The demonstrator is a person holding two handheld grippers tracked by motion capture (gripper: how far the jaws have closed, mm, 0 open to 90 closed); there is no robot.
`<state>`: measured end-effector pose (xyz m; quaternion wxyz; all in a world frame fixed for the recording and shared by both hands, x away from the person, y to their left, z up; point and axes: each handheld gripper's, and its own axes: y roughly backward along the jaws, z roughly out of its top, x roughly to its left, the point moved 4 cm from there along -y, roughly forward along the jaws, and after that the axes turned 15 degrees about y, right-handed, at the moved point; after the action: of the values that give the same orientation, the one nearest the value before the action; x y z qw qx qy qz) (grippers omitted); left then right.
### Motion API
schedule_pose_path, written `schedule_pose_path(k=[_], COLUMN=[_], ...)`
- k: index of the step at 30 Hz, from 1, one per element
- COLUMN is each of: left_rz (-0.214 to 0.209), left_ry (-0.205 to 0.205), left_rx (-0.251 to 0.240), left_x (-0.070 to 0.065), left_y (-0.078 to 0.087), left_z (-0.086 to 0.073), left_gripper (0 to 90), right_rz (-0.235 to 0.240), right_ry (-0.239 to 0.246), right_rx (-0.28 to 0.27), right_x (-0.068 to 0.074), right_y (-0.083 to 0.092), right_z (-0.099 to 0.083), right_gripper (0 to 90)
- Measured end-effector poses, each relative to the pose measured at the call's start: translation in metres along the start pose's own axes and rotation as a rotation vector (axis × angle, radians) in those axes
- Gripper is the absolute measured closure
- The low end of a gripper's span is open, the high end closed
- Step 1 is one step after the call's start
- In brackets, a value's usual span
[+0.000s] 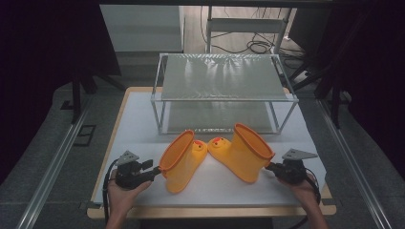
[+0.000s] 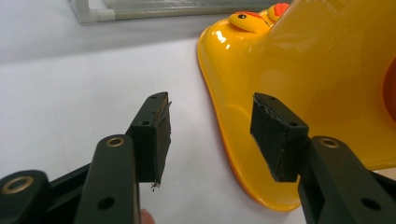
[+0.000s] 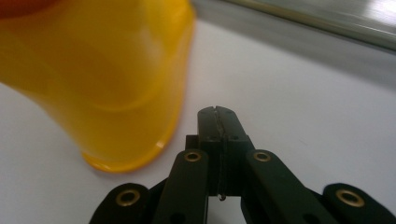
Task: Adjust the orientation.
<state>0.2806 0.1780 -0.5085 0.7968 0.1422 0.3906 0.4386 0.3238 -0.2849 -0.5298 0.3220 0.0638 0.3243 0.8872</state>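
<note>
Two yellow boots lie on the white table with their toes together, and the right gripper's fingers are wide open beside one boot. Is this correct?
Not quite: the right gripper is shut, its fingers pressed together with nothing between, as the right gripper view shows. The two boots do lie toe to toe on the table.

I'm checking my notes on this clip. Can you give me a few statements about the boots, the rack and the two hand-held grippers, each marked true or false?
1. Two yellow boots, the left boot and the right boot, lie on the table with their toes close together. True.
2. The left hand-held gripper is clamped on a boot. False: its jaws stand open, with the boot's sole edge beside the gap and nothing pressed.
3. The right hand-held gripper has its jaws shut with nothing between them. True.
4. A boot stands on the rack. False: both boots are on the table in front of it.
5. The boots are blue. False: yellow, with orange inside the left boot's opening.
</note>
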Motion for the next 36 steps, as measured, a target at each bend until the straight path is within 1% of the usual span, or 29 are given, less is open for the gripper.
schedule_pose_path(k=[4,5,7,8,12,15,22,28,36], left_rz=[-0.005,-0.011,-0.015,-0.017,-0.020,-0.019,-0.021,-0.025,-0.028], left_ry=[0.007,0.011,0.015,0.017,0.019,0.021,0.018,0.022,0.032], left_rx=[-0.001,-0.005,-0.009,-0.011,-0.012,-0.008,0.003,0.007,0.006], left_x=[0.001,0.001,0.001,0.001,0.002,0.002,0.001,0.001,0.003], left_y=[0.001,0.002,0.003,0.004,0.005,0.004,0.002,0.002,0.005], left_z=[0.000,0.001,0.002,0.002,0.003,0.002,0.001,0.001,0.002], left_gripper=[48.1,48.2,48.1,48.1,47.8,47.8,47.7,47.6,47.6], right_rz=[0.054,0.048,0.044,0.052,0.092,0.120,0.161,0.197,0.241], right_ry=[0.040,0.045,0.046,0.045,0.088,0.110,0.142,0.173,0.213], right_rx=[-0.010,-0.007,-0.003,-0.005,-0.004,-0.006,-0.005,-0.002,-0.010], right_x=[0.008,0.009,0.010,0.011,0.019,0.026,0.039,0.054,0.077], right_y=[-0.012,-0.013,-0.013,-0.013,-0.013,-0.014,-0.017,-0.021,-0.035], right_z=[0.007,0.007,0.008,0.008,0.009,0.011,0.015,0.021,0.034], right_gripper=[89.5,89.5,89.5,89.6,89.6,89.6,89.6,89.6,89.6])
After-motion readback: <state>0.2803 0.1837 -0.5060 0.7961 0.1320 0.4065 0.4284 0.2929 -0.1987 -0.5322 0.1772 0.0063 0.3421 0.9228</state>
